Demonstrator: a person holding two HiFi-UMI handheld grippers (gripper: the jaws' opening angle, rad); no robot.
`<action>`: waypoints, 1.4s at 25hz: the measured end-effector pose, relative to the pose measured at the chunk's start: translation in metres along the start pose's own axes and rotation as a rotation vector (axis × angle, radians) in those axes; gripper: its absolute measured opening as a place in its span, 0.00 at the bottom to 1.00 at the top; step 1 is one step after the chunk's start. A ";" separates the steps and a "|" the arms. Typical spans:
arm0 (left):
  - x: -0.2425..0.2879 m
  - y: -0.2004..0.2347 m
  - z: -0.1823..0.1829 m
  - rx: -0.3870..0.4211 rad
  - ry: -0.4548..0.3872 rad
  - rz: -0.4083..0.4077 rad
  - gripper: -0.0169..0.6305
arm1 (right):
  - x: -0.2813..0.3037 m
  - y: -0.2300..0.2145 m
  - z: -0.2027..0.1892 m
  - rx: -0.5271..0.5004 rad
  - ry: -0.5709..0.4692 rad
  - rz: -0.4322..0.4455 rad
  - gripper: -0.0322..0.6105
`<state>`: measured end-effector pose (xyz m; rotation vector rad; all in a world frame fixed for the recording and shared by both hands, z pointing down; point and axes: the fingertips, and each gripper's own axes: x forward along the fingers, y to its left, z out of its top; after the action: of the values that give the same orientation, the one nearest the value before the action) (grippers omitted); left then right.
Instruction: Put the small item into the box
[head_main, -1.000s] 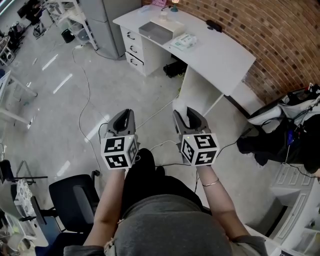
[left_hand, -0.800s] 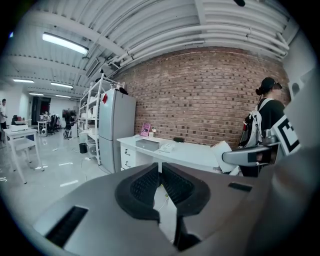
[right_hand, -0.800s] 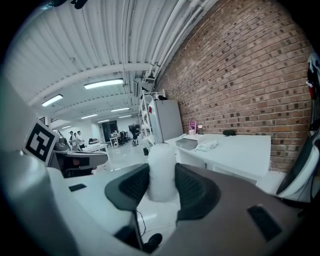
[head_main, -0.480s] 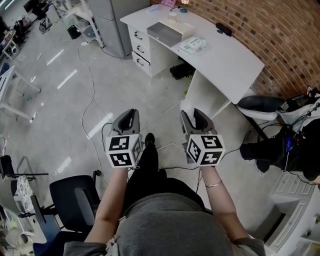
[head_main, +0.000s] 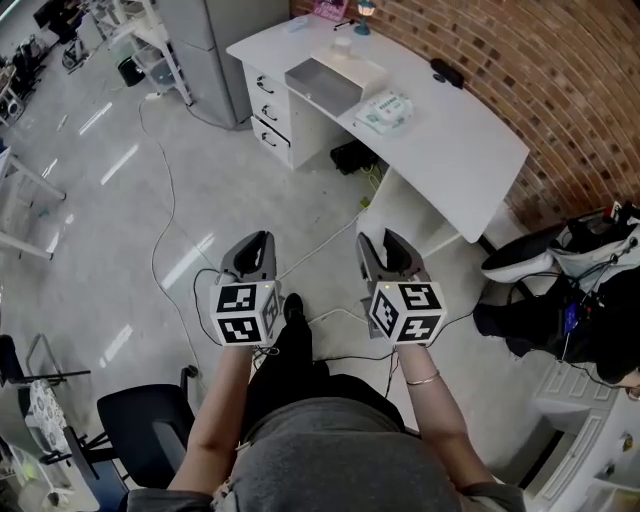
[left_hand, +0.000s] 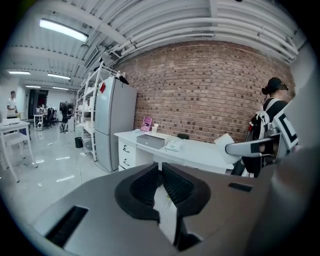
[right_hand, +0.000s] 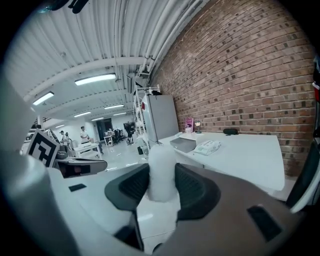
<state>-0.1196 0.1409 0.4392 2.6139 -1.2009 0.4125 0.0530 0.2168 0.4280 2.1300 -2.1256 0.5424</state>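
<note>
In the right gripper view, a small white rounded item (right_hand: 162, 175) stands between the dark pads, and my right gripper (right_hand: 162, 169) is shut on it. In the head view the right gripper (head_main: 380, 245) is held over the floor, well short of the desk; the item does not show there. A grey open box (head_main: 322, 85) sits on the white desk (head_main: 455, 140), also seen as the box (right_hand: 183, 144) ahead and the box (left_hand: 150, 141). My left gripper (head_main: 258, 242) hangs beside the right one, with the left gripper (left_hand: 161, 172) shut on nothing.
A pack of wipes (head_main: 385, 110) lies beside the box and a black object (head_main: 445, 72) sits near the brick wall. The desk has drawers (head_main: 270, 115). Cables (head_main: 330, 225) run across the floor. Black chairs stand at the lower left (head_main: 150, 430) and at the right (head_main: 520, 262).
The view has shifted a little and the desk sits slightly nearer and lower in the picture. Both grippers keep the same pose side by side.
</note>
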 end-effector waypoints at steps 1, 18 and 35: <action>0.009 0.006 0.005 0.001 -0.001 -0.002 0.09 | 0.010 0.000 0.005 -0.002 -0.001 0.001 0.31; 0.119 0.103 0.056 -0.008 0.005 -0.044 0.09 | 0.147 -0.005 0.058 0.003 -0.010 -0.076 0.31; 0.154 0.134 0.074 -0.035 -0.007 -0.065 0.09 | 0.194 -0.011 0.085 -0.015 -0.014 -0.123 0.31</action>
<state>-0.1145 -0.0764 0.4367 2.6187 -1.1114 0.3663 0.0748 0.0070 0.4098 2.2436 -1.9820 0.4992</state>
